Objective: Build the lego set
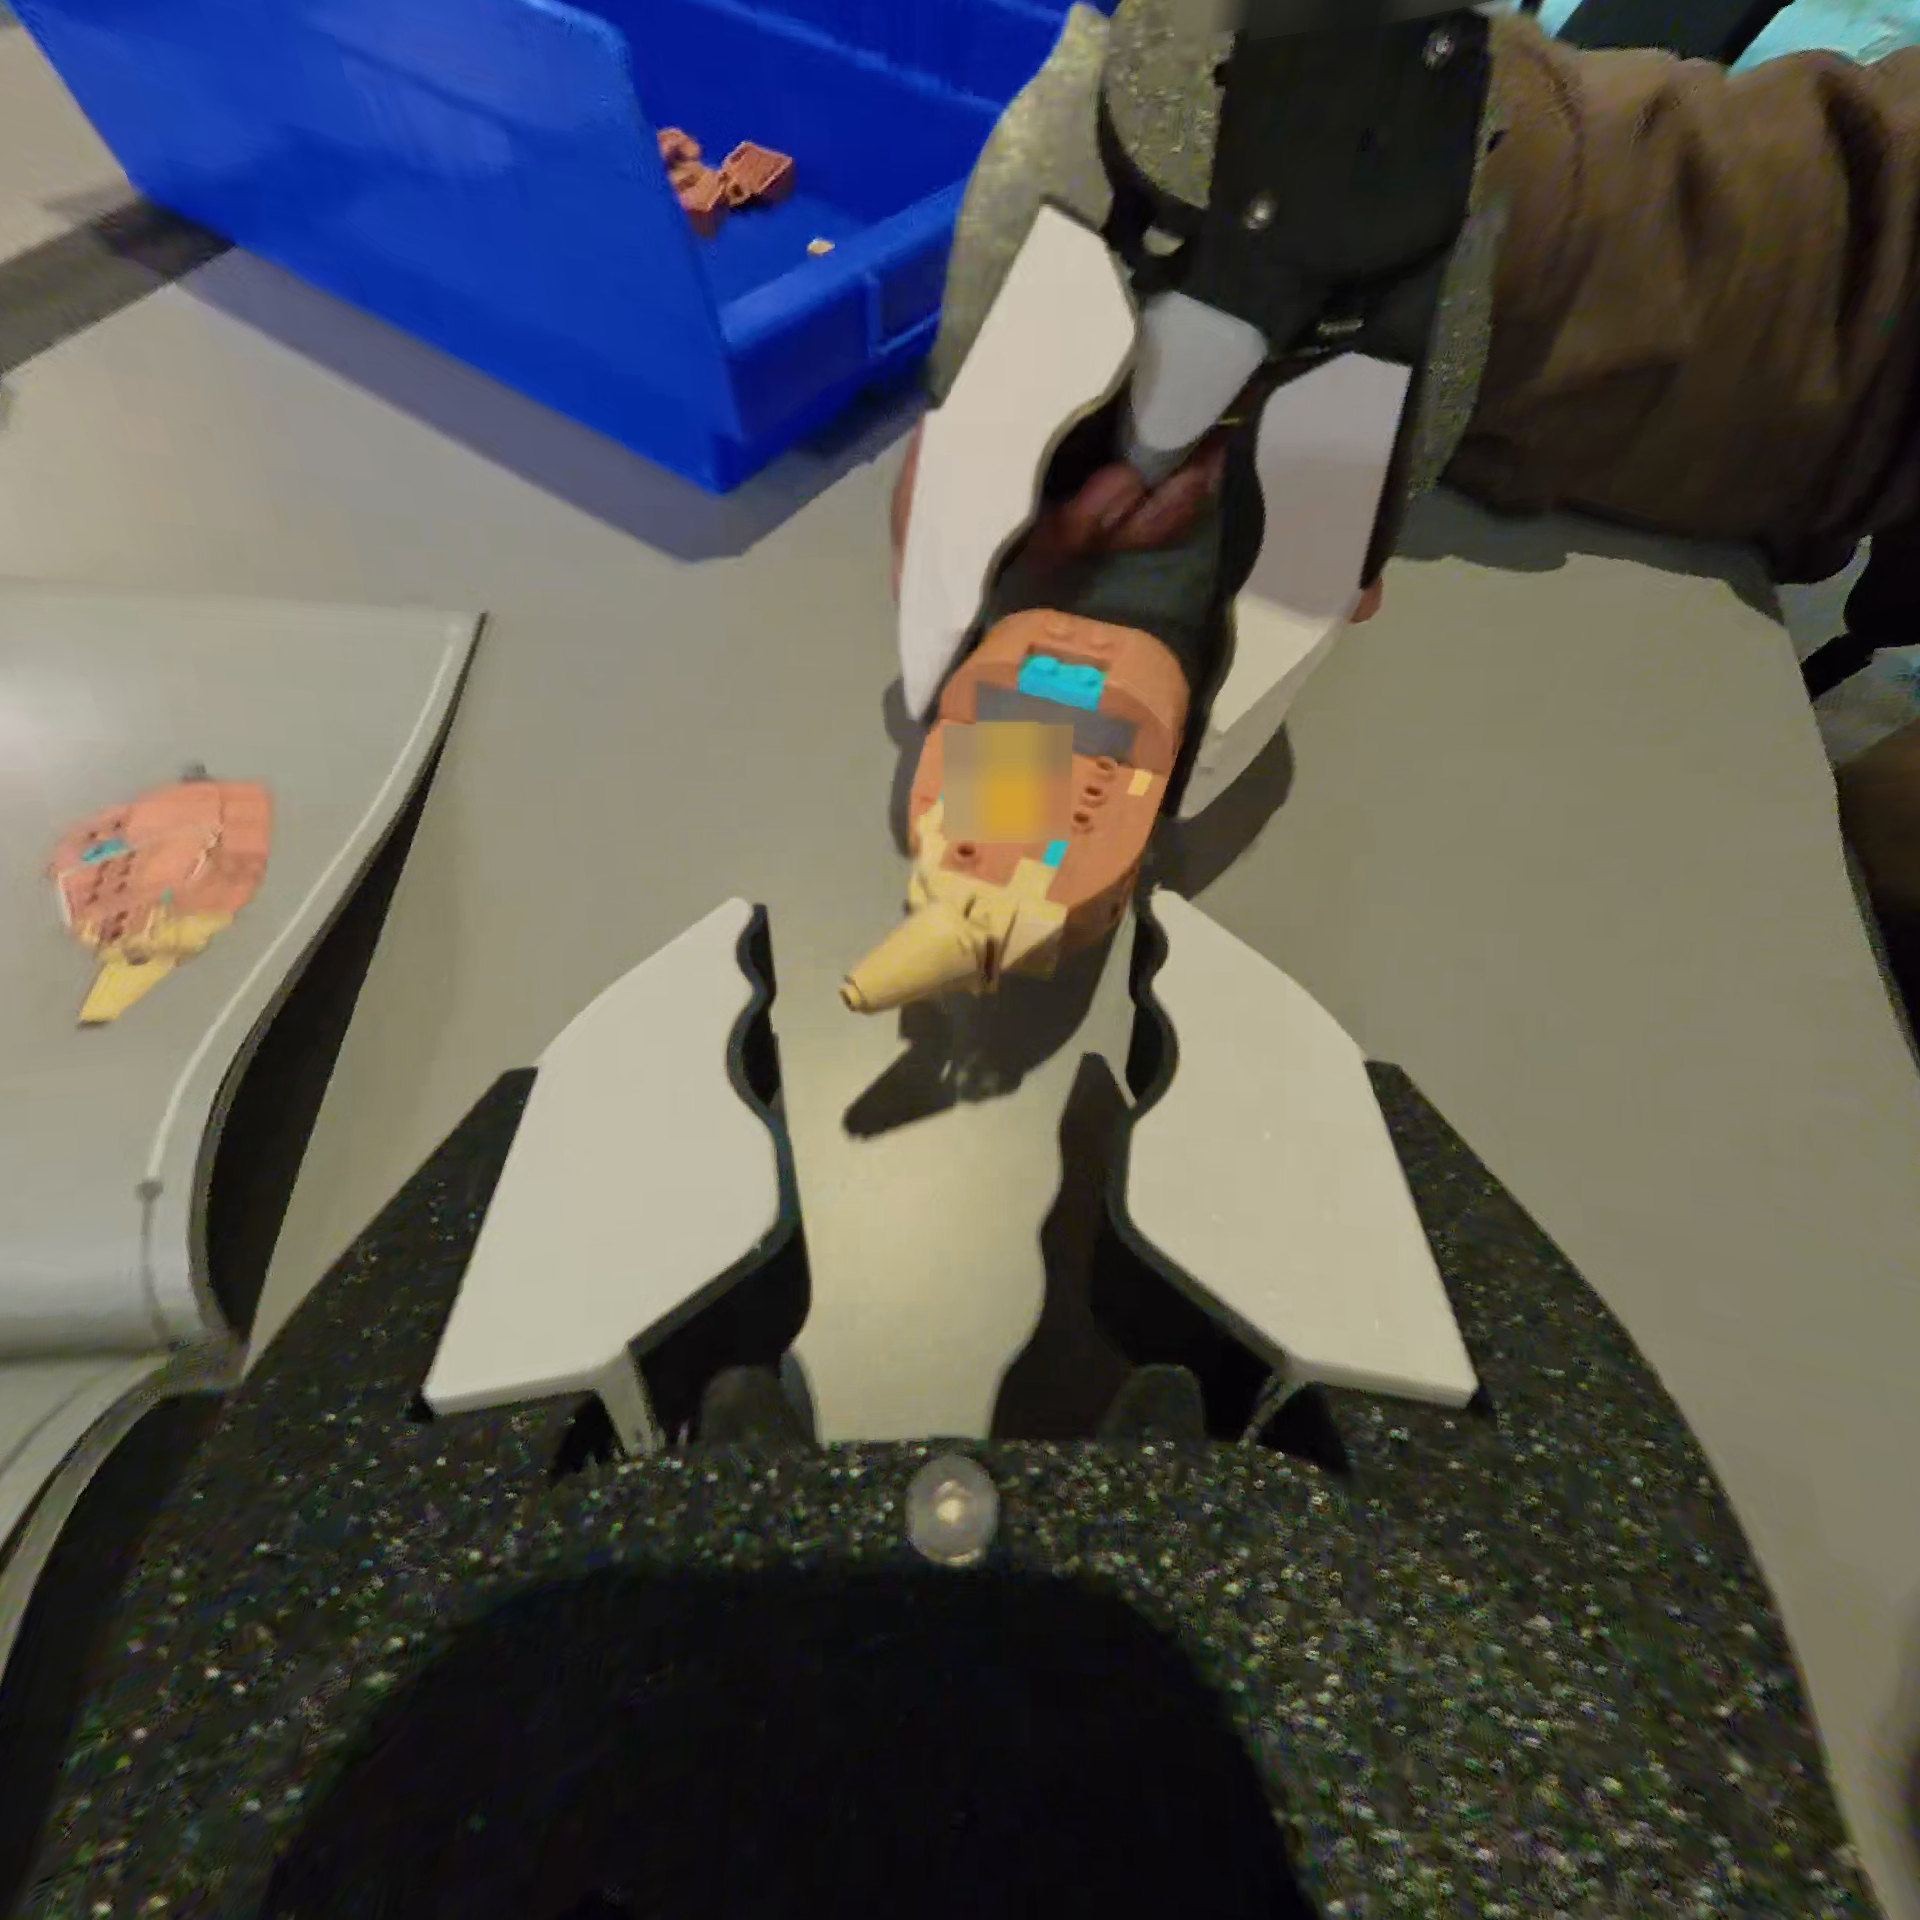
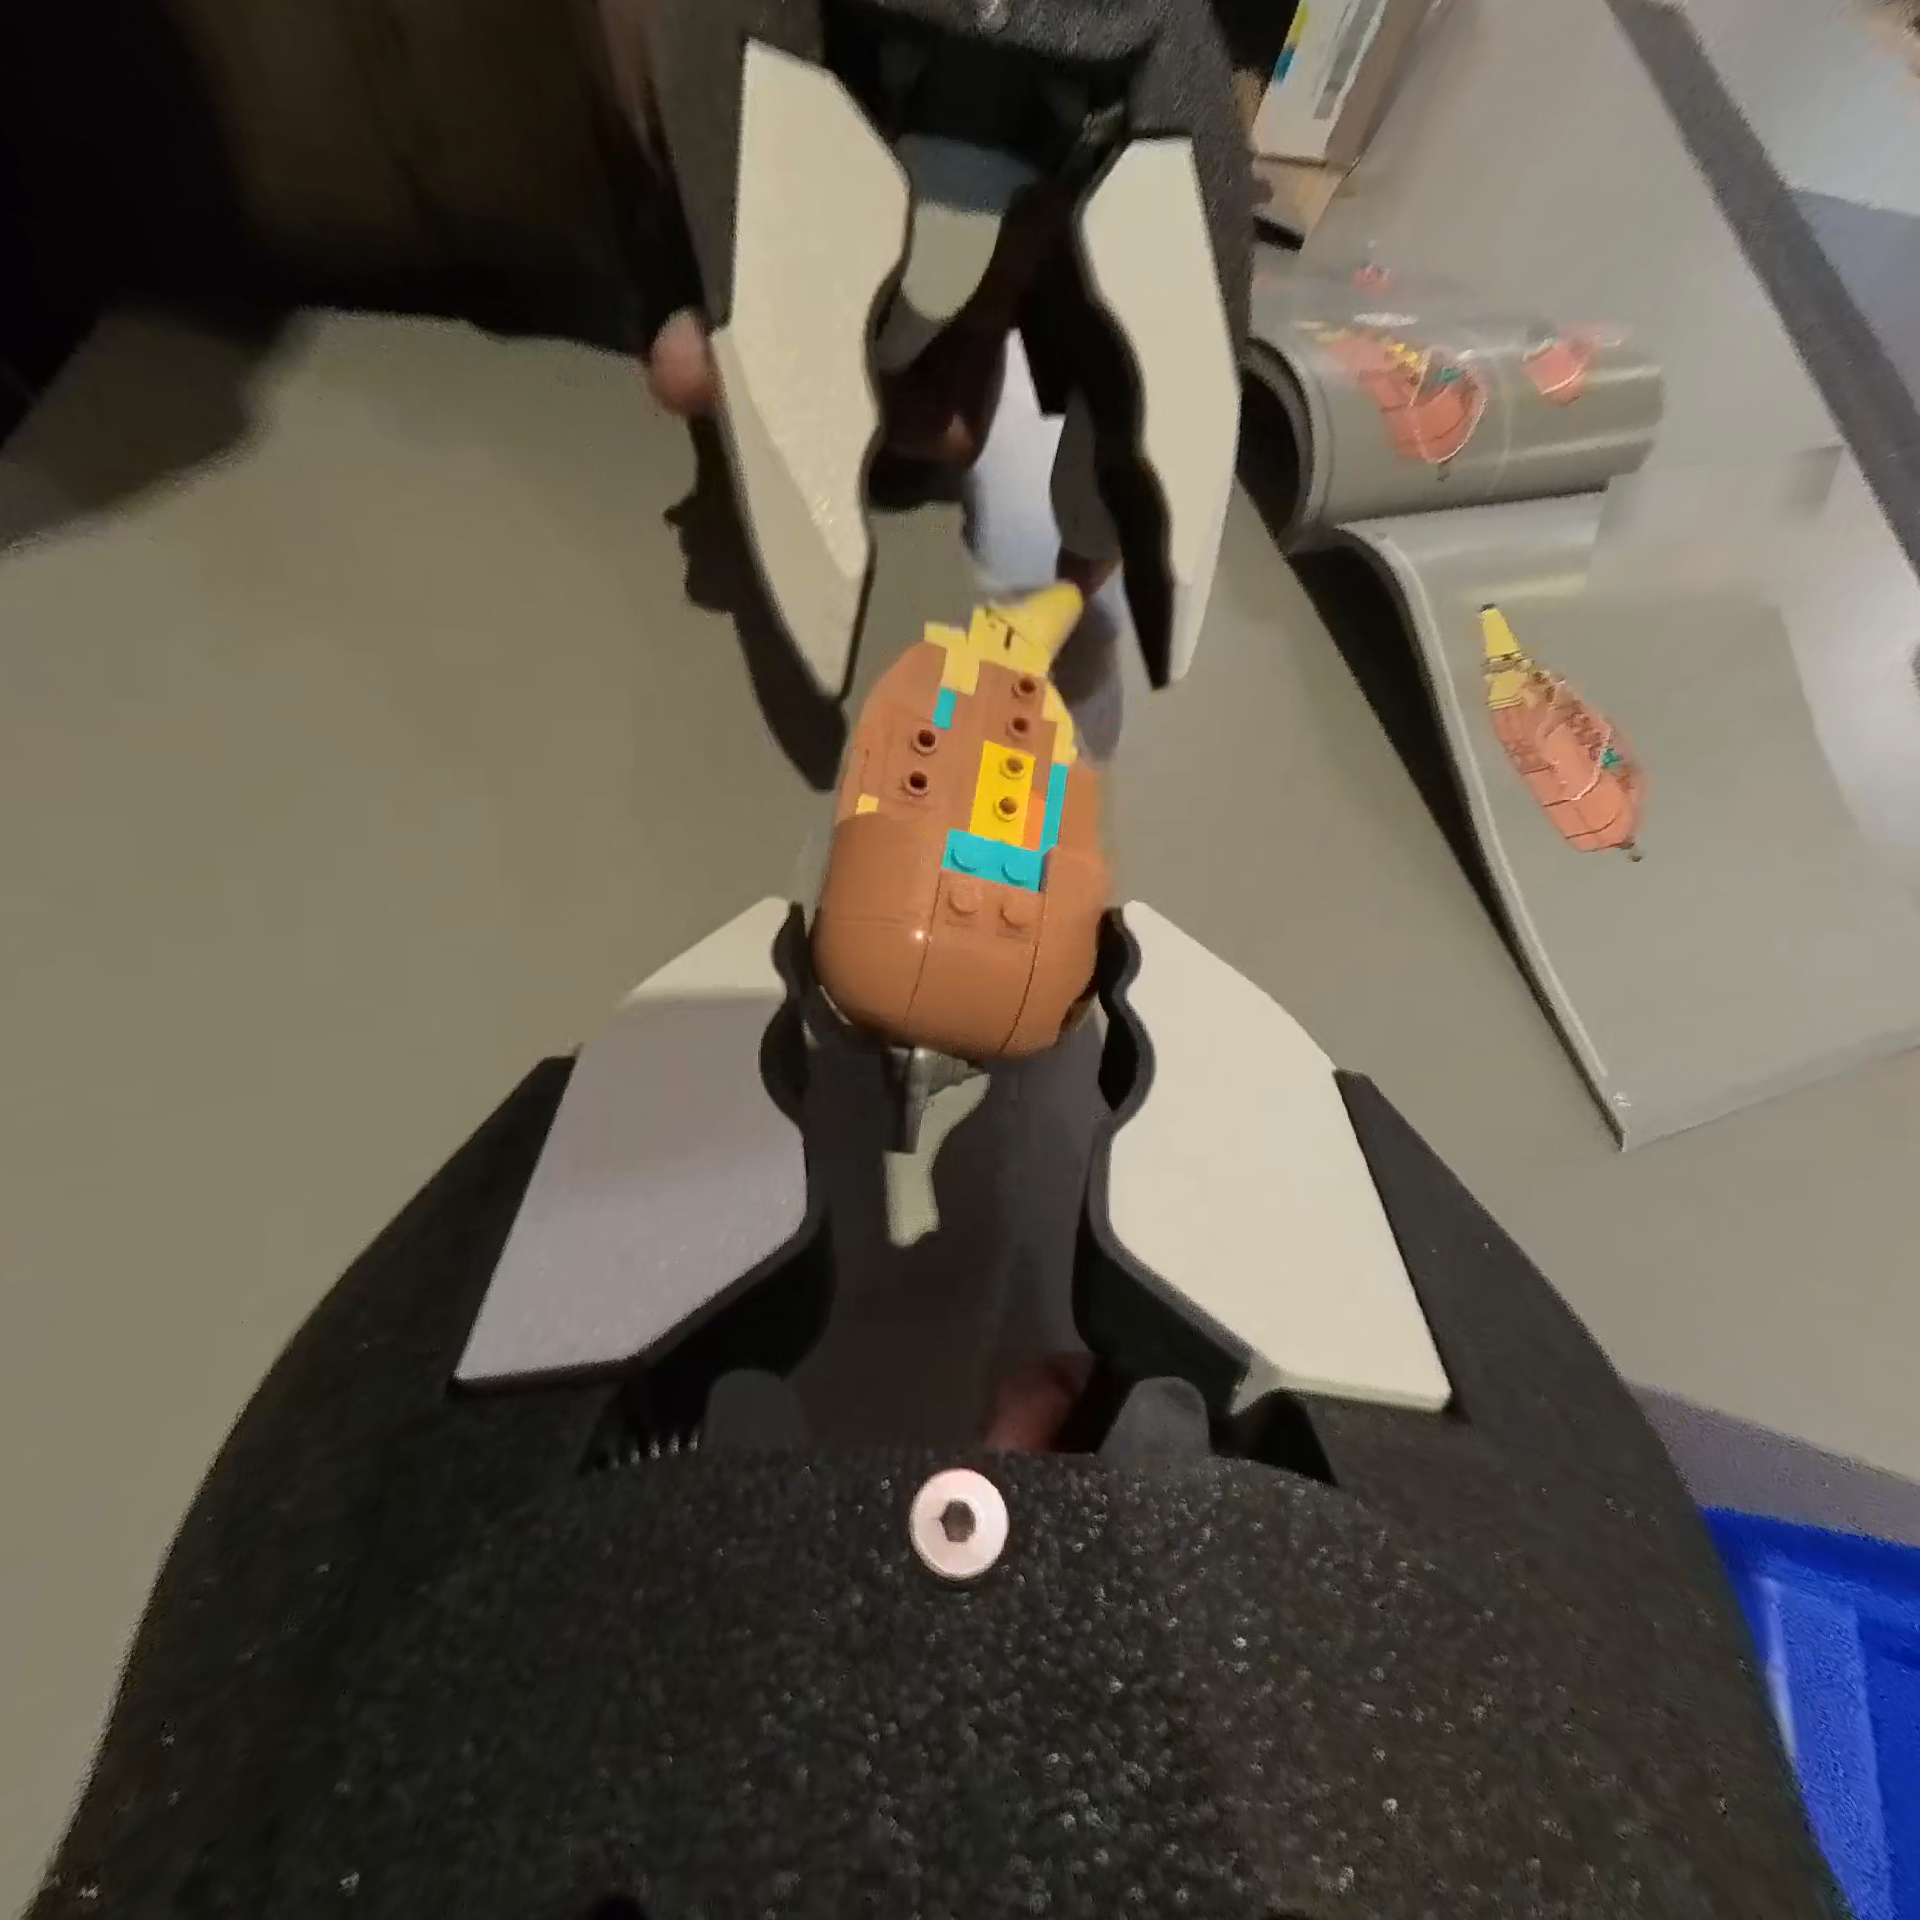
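We hold the brown lego ship (image 2: 961, 862) above the desk (image 2: 364, 727), its rounded stern clamped between the fingers of our right hand-held gripper (image 2: 951, 935), so the studded deck faces up and stays reachable for the next piece. From the ship's pointed tan bow (image 1: 914, 977), our left hand-held gripper (image 1: 951, 914) sits just short of it, fingers spread apart and holding nothing; we judge it is lined up either to steady the bow or to take over the model. Its right fingertip (image 1: 1158, 920) seems close to the hull, though we cannot tell whether it touches.

Beyond the ship's stern, in the left wrist view, the blue bin (image 1: 520, 260) holds a few loose brown bricks (image 1: 727, 182) and one tiny tan piece, kept within reach as supply. To the ship's side lies the open instruction booklet (image 1: 208, 831), its pages curling, with a picture of the model for comparison.

A mosaic patch covers part of the deck in the left view. The ship's underside is hidden, and a grey part hanging below the stern in the right view is too blurred to identify. The bin's farther compartments are cut off.
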Tool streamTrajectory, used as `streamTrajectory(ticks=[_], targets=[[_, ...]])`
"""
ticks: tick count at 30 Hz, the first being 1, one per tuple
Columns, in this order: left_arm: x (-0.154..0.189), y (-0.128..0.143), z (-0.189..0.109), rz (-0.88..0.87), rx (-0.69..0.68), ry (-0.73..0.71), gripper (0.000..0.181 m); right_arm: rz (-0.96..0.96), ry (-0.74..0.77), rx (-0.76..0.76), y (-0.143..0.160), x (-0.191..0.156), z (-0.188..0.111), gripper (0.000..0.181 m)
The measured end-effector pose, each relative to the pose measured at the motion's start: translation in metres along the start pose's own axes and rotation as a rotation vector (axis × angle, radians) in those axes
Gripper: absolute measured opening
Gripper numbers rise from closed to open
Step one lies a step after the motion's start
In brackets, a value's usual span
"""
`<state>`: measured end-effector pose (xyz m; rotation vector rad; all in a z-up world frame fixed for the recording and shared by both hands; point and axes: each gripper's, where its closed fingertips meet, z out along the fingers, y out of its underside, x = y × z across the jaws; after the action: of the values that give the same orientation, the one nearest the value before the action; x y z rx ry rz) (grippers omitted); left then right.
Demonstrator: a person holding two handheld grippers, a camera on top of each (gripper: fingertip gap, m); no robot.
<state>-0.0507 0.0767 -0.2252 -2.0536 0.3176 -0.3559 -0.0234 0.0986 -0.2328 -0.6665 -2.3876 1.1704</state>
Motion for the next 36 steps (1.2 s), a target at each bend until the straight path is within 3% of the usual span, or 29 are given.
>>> streamTrajectory(ticks=[9,21,24,36], targets=[[-0.002,0.008,-0.015,0.036,-0.006,0.003,0.066,-0.052,-0.008,-0.139,0.020,-0.004,0.013,0.054],[0.002,-0.004,-0.019,0.112,0.093,-0.002,0.068,-0.001,-0.030,-0.043,0.013,-0.002,0.003,0.060],[0.004,-0.003,-0.019,0.111,0.086,0.007,0.068,-0.007,-0.018,-0.079,0.019,-0.001,0.003,0.059],[-0.006,-0.007,-0.021,0.068,0.113,-0.016,0.067,0.121,0.124,-0.063,0.020,0.029,0.000,0.049]])
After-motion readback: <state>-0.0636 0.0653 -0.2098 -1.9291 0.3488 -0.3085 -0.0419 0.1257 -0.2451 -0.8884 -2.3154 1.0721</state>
